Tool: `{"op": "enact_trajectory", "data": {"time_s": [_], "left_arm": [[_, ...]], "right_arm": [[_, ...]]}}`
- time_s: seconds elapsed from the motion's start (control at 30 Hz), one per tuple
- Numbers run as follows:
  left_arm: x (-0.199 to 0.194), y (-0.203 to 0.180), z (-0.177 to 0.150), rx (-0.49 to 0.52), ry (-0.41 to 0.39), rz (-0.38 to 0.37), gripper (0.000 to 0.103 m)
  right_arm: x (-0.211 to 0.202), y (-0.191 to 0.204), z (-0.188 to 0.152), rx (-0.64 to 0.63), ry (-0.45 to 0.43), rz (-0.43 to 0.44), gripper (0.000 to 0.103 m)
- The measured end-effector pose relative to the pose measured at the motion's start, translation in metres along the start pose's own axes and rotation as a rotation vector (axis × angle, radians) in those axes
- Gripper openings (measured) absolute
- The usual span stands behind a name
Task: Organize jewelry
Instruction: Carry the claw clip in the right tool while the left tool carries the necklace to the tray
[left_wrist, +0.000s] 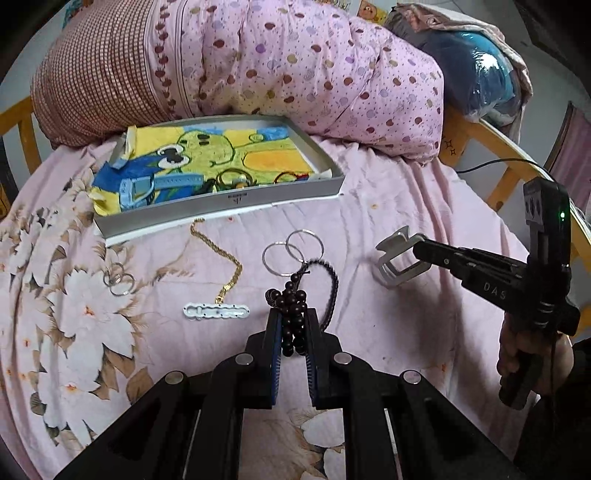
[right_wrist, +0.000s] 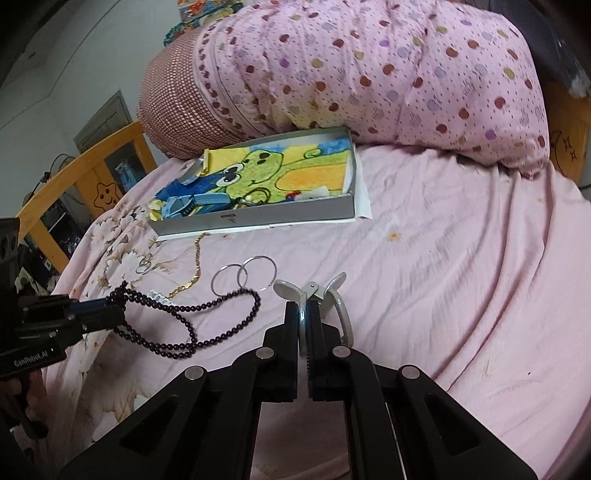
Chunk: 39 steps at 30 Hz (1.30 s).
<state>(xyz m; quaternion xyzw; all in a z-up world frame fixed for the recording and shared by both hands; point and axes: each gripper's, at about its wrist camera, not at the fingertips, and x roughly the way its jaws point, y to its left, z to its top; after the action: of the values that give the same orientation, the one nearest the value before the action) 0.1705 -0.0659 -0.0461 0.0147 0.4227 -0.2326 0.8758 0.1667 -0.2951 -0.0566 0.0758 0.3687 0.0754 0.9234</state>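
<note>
My left gripper (left_wrist: 293, 317) is shut on a dark bead bracelet (left_wrist: 291, 306), whose long loop (right_wrist: 207, 325) trails onto the pink sheet. My right gripper (right_wrist: 303, 308) is shut on a white hair claw clip (right_wrist: 325, 299), also seen from the left wrist view as the clip (left_wrist: 397, 258) held just above the bed. On the sheet lie two large silver rings (left_wrist: 291, 247), a gold chain (left_wrist: 218, 254), a white clip (left_wrist: 216, 311) and small linked rings (left_wrist: 119, 280). A shallow grey box (left_wrist: 229, 205) with a frog cloth holds a blue watch (left_wrist: 159, 184) and dark bands.
A rolled pink dotted quilt (left_wrist: 295, 62) and a checked pillow (left_wrist: 96, 70) lie behind the box. Yellow wooden bed rails (right_wrist: 85, 173) border the mattress. A hand (left_wrist: 532, 354) grips the right tool. Bare pink sheet (right_wrist: 461, 258) spreads to the right.
</note>
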Motion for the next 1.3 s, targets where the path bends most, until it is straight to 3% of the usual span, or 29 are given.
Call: {"op": "enact_trajectory", "data": {"time_s": [0.37,0.6,0.8,1.03,1.3], "left_arm": [[-0.019,0.005,0.016,0.010,-0.044,0.003,0.011],[-0.026,0.015,0.074,0.045,-0.120,0.003,0.011],[-0.022,0.038,0.142,0.020,-0.235,0.022,0.011],[0.021,0.067,0.189,-0.032,-0.281,0.038,0.011],[0.096,0.082,0.179,-0.087,-0.178,0.019,0.011]], "right_arm": [[-0.014,0.016,0.011,-0.035,-0.066,0.016,0.004],[-0.004,0.031,0.056,-0.063,-0.147,0.043,0.004],[0.025,0.040,0.110,-0.045,-0.198,0.080,0.004],[0.078,0.036,0.140,-0.011,-0.163,0.098,0.004],[0.127,0.019,0.137,0.056,-0.078,0.087,0.004]]}}
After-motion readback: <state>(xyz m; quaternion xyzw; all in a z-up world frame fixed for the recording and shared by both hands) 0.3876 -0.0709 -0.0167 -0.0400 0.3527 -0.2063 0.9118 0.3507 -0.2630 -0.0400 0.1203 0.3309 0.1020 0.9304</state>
